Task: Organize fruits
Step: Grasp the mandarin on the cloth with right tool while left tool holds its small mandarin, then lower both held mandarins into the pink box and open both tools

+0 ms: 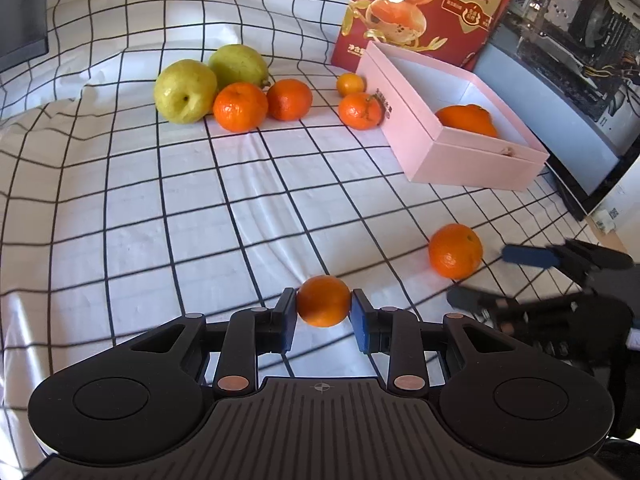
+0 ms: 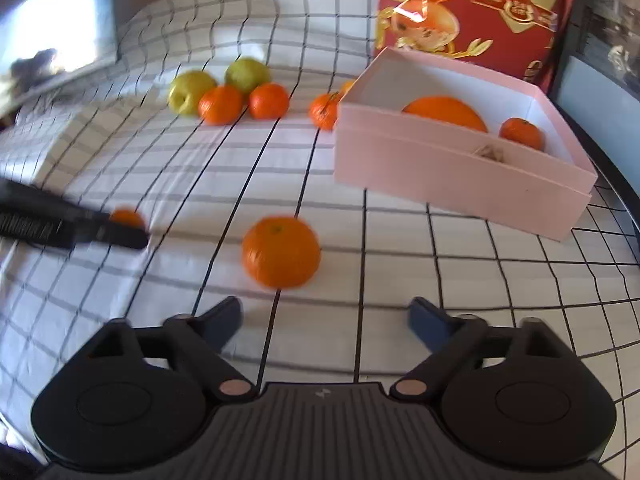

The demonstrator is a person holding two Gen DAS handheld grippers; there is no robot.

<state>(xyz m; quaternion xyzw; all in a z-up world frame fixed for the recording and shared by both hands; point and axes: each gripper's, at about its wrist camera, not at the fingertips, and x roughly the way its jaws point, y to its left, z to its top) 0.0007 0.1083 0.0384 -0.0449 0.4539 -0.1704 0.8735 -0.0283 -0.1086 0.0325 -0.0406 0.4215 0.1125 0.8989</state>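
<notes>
My left gripper (image 1: 323, 294) is shut on a small mandarin (image 1: 323, 301) just above the checked cloth; the right wrist view shows that mandarin (image 2: 127, 217) at the far left. A bigger orange (image 2: 280, 252) lies on the cloth just beyond my right gripper (image 2: 326, 306), which is open with nothing between its fingers. The pink box (image 1: 472, 156) stands at the right and holds a large orange (image 2: 444, 112) and a small mandarin (image 2: 522, 132). Two green pears (image 1: 186, 92) and several mandarins (image 1: 240, 107) sit in a group at the back.
A red printed carton (image 1: 420, 8) stands behind the box. An open computer case (image 1: 580, 40) lines the right side and a dark screen (image 1: 20, 12) the back left. The black-and-white checked cloth (image 1: 160, 220) is wrinkled at the left.
</notes>
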